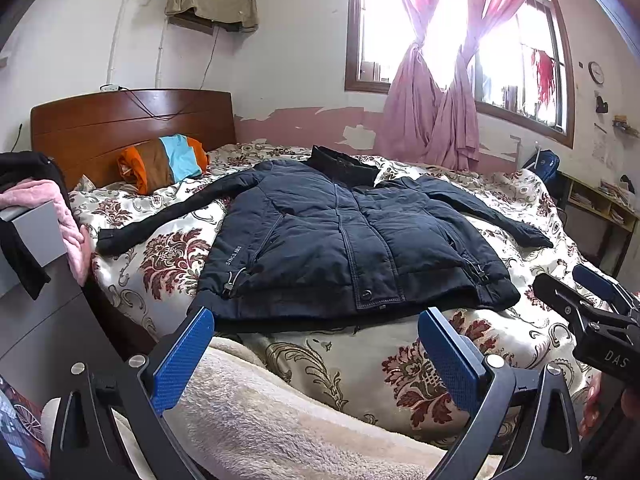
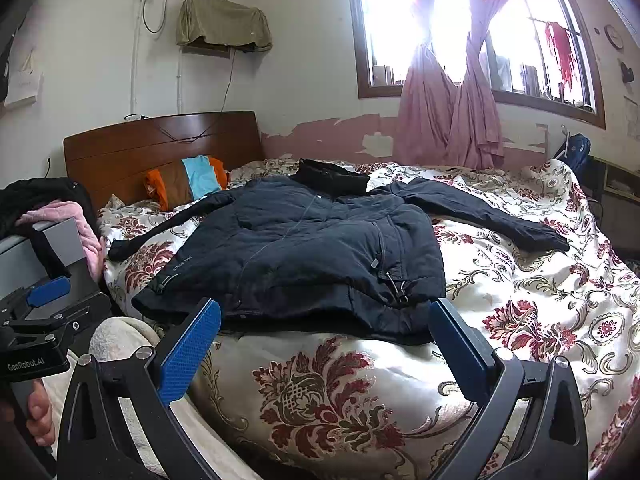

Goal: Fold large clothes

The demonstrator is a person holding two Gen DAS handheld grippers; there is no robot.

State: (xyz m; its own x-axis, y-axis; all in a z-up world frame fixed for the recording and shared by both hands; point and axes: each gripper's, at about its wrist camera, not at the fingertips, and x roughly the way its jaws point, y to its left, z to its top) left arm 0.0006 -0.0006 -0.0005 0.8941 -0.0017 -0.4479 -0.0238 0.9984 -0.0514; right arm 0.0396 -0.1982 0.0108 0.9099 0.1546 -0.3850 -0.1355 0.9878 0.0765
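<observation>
A dark navy padded jacket (image 1: 340, 236) lies flat, front up, on the floral bedspread (image 1: 404, 364), both sleeves spread out and its hem toward me. It also shows in the right wrist view (image 2: 304, 252). My left gripper (image 1: 316, 320) is open and empty, just short of the hem's middle. My right gripper (image 2: 324, 312) is open and empty, just short of the hem's right part. Each gripper shows at the edge of the other's view, the right one (image 1: 592, 292) and the left one (image 2: 44, 296).
A striped orange, brown and blue pillow (image 1: 164, 162) lies by the wooden headboard (image 1: 120, 120). A grey cabinet (image 1: 36, 240) with pink and black clothes stands at the left. A cream fleece blanket (image 1: 256, 420) lies at the bed's near edge. A shelf (image 1: 600, 204) stands at the right.
</observation>
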